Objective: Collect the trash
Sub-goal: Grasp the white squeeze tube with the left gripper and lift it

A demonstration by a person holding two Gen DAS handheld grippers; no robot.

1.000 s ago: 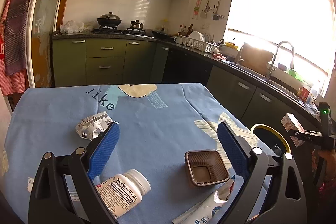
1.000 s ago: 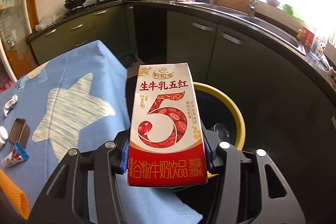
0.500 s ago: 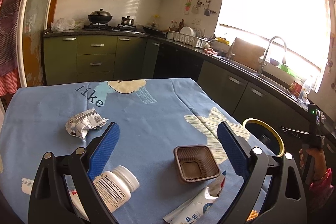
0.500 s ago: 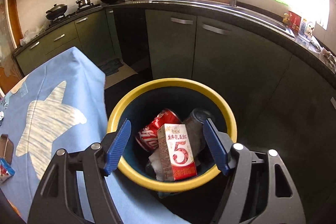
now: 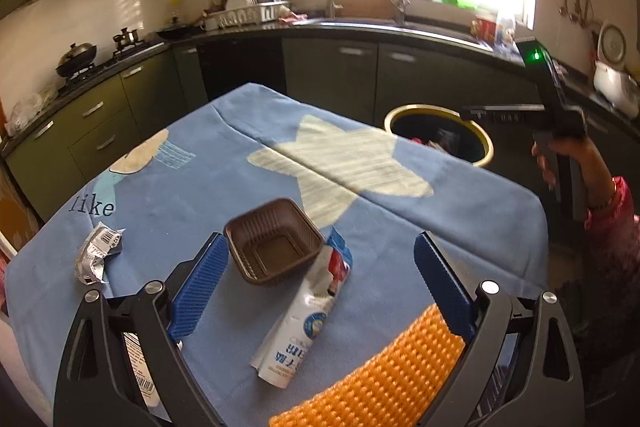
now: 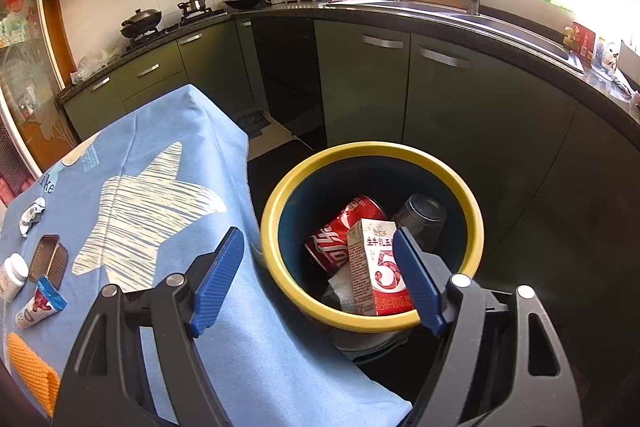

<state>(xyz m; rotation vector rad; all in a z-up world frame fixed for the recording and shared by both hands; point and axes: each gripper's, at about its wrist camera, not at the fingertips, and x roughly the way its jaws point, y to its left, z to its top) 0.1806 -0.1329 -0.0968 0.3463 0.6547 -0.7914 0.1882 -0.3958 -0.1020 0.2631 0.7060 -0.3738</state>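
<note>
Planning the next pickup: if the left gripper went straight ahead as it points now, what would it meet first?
Most likely the brown plastic tray, lying just ahead between the open left gripper's fingers, with the squeezed tube beside it. Depth is unclear.

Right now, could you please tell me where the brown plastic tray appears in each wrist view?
Left wrist: brown plastic tray lies centre frame, just beyond the left tongs, touching the squeezed tube.
Right wrist: the tray sits at the far left edge, on the tablecloth.
Shared landmark: the yellow-rimmed bin.
</note>
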